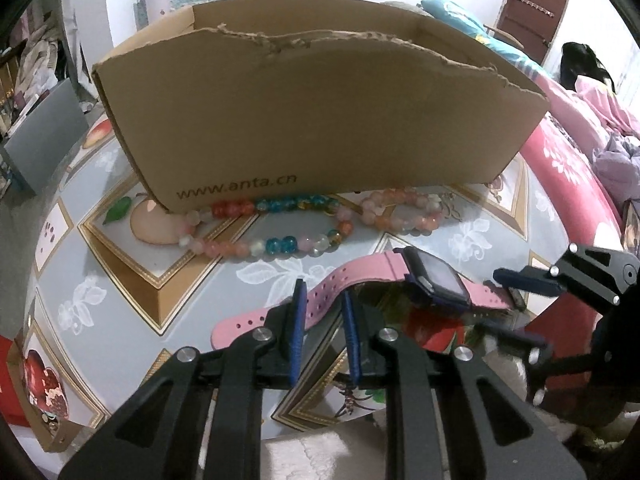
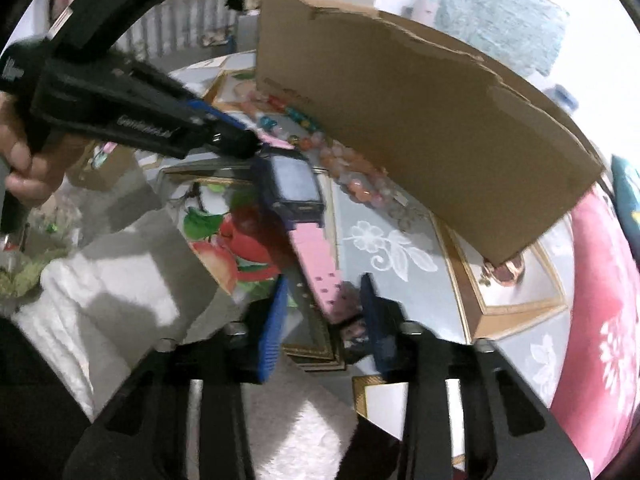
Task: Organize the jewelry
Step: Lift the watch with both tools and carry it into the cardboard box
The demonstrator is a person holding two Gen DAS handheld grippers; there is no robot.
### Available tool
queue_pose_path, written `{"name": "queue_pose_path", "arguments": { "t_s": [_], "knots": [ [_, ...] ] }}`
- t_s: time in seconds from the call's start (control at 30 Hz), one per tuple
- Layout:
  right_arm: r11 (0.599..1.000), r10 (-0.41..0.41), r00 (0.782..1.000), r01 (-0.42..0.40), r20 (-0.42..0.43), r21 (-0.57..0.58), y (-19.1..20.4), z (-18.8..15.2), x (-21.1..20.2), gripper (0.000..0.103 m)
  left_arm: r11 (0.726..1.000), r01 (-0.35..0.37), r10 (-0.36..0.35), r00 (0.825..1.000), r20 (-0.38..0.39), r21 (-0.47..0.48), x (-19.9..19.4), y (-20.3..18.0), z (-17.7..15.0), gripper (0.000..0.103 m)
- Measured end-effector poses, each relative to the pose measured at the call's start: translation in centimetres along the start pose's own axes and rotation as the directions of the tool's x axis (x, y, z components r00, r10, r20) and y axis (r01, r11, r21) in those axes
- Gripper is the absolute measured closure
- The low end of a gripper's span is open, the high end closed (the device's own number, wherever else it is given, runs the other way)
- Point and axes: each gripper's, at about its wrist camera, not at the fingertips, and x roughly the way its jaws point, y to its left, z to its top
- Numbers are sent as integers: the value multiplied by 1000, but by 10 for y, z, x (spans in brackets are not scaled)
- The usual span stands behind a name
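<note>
A pink watch point(image 1: 400, 276) with a dark square face is held up above the patterned table point(image 1: 120, 280). My left gripper point(image 1: 323, 300) is shut on its long holed strap. My right gripper point(image 2: 326, 300) is open, its blue pads on either side of the other strap end point(image 2: 320, 264), apart from it. It also shows in the left wrist view point(image 1: 516, 296) at the right. A multicoloured bead bracelet point(image 1: 272, 224) and a peach bead bracelet point(image 1: 404, 210) lie on the table against the cardboard box point(image 1: 320, 108).
The open box with a torn rim stands at the back of the table. A grey board point(image 1: 44, 140) leans at the left. A pink bedspread point(image 1: 568, 152) lies to the right. White cloth point(image 2: 112, 272) lies below the table's near edge.
</note>
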Motion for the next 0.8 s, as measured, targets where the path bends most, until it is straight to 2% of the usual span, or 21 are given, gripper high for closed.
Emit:
{"name": "queue_pose_path", "arguments": {
  "t_s": [0.07,0.13,0.23,0.53,0.67,0.8],
  "knots": [
    [999,4,1000,-5,11,53,-7,1,-1,83,1000,-5,5,1000,11,4,-2,0,-2,86],
    [996,-5,1000,2,29,87,-12,1,-4,95,1000,-21,21,999,31,18,-3,-2,-5,86],
    [994,-52,997,45,61,103,-15,3,-14,102,996,-69,65,995,69,51,-7,-9,-8,89],
    [985,-143,981,128,128,119,-15,21,-50,102,998,-35,24,983,181,58,-46,-15,-3,97],
    [981,-175,964,153,200,123,-21,41,-78,102,997,-42,22,964,265,70,-78,-18,8,97],
    [980,-177,947,146,268,133,-46,73,-100,102,996,-48,17,937,350,80,-109,-15,38,97]
  ]
}}
